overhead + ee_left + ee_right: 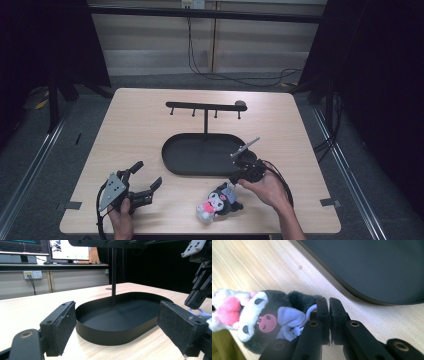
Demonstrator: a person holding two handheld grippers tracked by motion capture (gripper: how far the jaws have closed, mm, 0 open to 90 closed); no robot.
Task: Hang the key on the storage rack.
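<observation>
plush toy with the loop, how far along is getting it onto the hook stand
Done: the right gripper has shut on the loop of the plush toy. In hand: the toy sits at the table's near edge, hardly lifted if at all. Left: carry it to the hook stand, whose pegs are bare. The left gripper waits open.

Plush toy (218, 201): small, black hood with pink skull mark, white face, pink front, lilac bow and thin loop (310, 311) at its head. Lies near the counter's (135, 125) front edge, just before the black oval tray (172, 162); my right gripper (231, 184) pinches the loop.
</observation>
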